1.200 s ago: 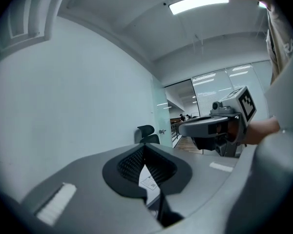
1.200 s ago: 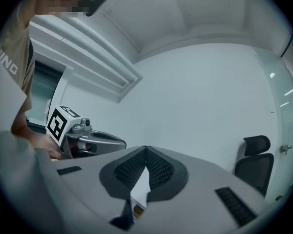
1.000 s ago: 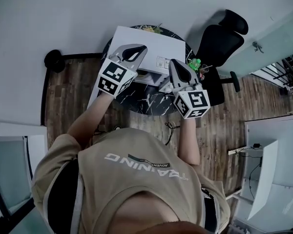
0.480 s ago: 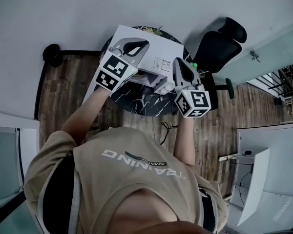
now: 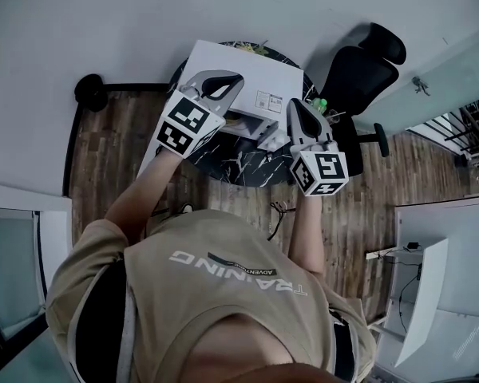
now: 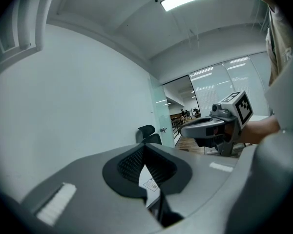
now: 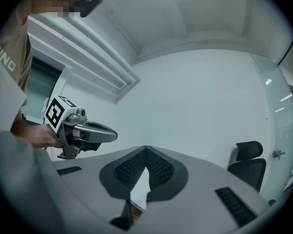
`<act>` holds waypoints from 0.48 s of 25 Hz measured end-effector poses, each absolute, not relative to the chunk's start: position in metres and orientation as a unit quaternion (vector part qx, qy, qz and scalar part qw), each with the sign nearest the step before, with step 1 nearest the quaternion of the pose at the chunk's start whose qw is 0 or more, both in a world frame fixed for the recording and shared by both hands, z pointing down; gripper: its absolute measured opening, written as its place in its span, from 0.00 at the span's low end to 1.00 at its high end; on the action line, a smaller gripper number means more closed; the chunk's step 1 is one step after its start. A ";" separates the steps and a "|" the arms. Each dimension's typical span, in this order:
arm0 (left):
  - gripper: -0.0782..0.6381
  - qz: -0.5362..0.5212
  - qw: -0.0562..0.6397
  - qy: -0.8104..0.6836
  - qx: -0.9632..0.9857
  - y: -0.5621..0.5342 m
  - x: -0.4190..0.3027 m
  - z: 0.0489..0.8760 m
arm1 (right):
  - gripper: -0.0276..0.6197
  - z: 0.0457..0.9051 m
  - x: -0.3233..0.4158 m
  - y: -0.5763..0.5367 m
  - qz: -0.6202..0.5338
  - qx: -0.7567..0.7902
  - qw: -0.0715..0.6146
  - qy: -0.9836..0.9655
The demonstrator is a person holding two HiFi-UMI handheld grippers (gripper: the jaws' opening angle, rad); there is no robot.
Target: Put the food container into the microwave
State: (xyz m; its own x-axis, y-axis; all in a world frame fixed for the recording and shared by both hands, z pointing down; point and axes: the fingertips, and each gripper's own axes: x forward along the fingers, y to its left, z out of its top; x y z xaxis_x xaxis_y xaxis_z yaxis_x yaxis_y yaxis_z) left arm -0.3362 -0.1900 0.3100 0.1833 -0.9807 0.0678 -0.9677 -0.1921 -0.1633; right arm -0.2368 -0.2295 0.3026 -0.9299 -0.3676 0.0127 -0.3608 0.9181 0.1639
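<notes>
A white microwave (image 5: 251, 74) stands on a round black marble table (image 5: 239, 162). A pale object (image 5: 270, 138) in front of it may be the food container; the right gripper partly hides it. My left gripper (image 5: 230, 78) is held over the microwave's left side, shut with nothing in it. My right gripper (image 5: 292, 104) hovers over the microwave's right front corner, also shut and holding nothing. In the left gripper view my own jaws (image 6: 145, 147) meet, and the right gripper (image 6: 219, 126) shows beyond them. The right gripper view shows closed jaws (image 7: 145, 150) and the left gripper (image 7: 88, 130).
A black office chair (image 5: 359, 62) stands right of the table. Something small and green (image 5: 319, 104) sits at the table's right edge, and a plant (image 5: 251, 48) behind the microwave. A black round base (image 5: 89, 92) rests on the wooden floor by the wall. White desks fill the lower right.
Both grippers stay shut and raised over the microwave. The right one has drifted slightly to the right; the head view has shifted a little.
</notes>
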 end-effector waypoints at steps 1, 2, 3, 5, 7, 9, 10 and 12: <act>0.12 -0.077 0.041 0.635 -0.768 -0.189 -0.336 0.311 | 0.06 0.302 -0.238 -0.228 -0.081 0.183 0.019 -0.980; 0.12 -0.074 0.042 0.636 -0.767 -0.187 -0.335 0.312 | 0.06 0.302 -0.239 -0.228 -0.082 0.181 0.016 -0.980; 0.12 -0.071 0.043 0.637 -0.766 -0.185 -0.334 0.312 | 0.05 0.303 -0.240 -0.227 -0.082 0.179 0.014 -0.980; 0.12 -0.069 0.042 0.639 -0.765 -0.178 -0.331 0.314 | 0.06 0.304 -0.242 -0.226 -0.082 0.173 0.011 -0.981; 0.12 -0.070 0.041 0.649 -0.757 -0.169 -0.334 0.315 | 0.06 0.303 -0.246 -0.223 -0.083 0.167 0.009 -0.982; 0.12 -0.076 0.048 0.663 -0.743 -0.162 -0.342 0.315 | 0.06 0.302 -0.251 -0.219 -0.084 0.162 0.008 -0.983; 0.12 -0.079 0.050 0.668 -0.738 -0.160 -0.345 0.316 | 0.06 0.303 -0.253 -0.217 -0.087 0.160 0.009 -0.983; 0.12 -0.078 0.047 0.670 -0.737 -0.160 -0.346 0.319 | 0.06 0.307 -0.253 -0.212 -0.096 0.155 0.019 -0.983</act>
